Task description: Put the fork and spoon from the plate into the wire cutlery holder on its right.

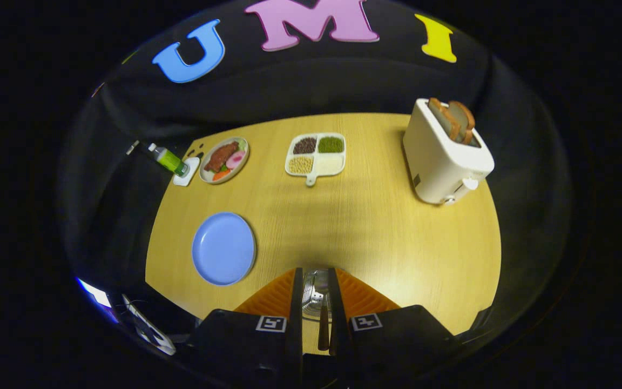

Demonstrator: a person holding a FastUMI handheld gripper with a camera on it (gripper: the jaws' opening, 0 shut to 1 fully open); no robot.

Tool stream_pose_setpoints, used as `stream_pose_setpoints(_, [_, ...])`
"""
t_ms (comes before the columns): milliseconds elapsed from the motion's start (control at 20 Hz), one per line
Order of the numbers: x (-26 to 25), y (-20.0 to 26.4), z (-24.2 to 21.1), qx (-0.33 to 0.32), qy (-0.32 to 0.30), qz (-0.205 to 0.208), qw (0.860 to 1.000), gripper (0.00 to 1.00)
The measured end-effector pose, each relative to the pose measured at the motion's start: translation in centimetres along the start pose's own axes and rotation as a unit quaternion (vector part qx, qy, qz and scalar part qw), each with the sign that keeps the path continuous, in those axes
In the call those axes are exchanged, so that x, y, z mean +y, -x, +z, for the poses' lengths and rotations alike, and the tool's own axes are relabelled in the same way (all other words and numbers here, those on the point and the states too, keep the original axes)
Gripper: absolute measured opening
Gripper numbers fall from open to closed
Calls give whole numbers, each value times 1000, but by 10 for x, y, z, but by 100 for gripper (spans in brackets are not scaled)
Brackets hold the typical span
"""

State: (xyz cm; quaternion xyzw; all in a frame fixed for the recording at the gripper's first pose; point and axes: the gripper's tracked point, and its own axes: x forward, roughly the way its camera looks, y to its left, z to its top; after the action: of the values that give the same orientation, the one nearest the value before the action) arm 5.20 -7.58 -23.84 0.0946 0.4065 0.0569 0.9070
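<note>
Gripper (315, 292): fingers narrowed to a slim gap over the wire cutlery holder (315, 294), seen between them
Utensil: a brown handle (323, 327) stands in that gap; whether both fingers press it, I cannot tell
Plate (223, 248): blue, bare, at ten o'clock from the fingertips, so unloading looks nearly finished
Toaster (443, 154): well apart, at one o'clock

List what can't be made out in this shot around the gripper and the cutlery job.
- Wire cutlery holder, gripper view: the fingers hide all but a sliver of metal between them.
- Brown-handled utensil in that gap: its head is lost in the metal, so fork or spoon is unclear.
- Gripper: nearly closed; whether both fingers press the handle is unclear.
- Blue plate: looks bare.
</note>
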Motion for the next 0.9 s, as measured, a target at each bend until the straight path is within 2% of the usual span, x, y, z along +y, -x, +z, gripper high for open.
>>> stream_pose_setpoints(100, [3,30,15,-59,1,4,998,29])
stream_pose_setpoints(200, [-4,57,35,-128,21,-12,991,28])
stream_pose_setpoints(350, [-4,109,54,-217,61,-22,974,28])
stream_pose_setpoints(400, [-1,127,58,-244,72,-18,967,24])
stream_pose_setpoints(500, [0,162,71,-314,99,-20,944,24])
stream_pose_setpoints(600, [-9,201,87,-396,141,-50,906,24])
stream_pose_setpoints(650, [-21,215,90,-426,158,-88,887,24])
stream_pose_setpoints(700, [-39,232,93,-454,155,-144,866,22])
stream_pose_setpoints(750, [-52,248,92,-473,149,-183,849,24])
stream_pose_setpoints(800, [-54,246,92,-478,150,-187,845,26])
stream_pose_setpoints(900, [-41,238,84,-478,151,-174,847,26])
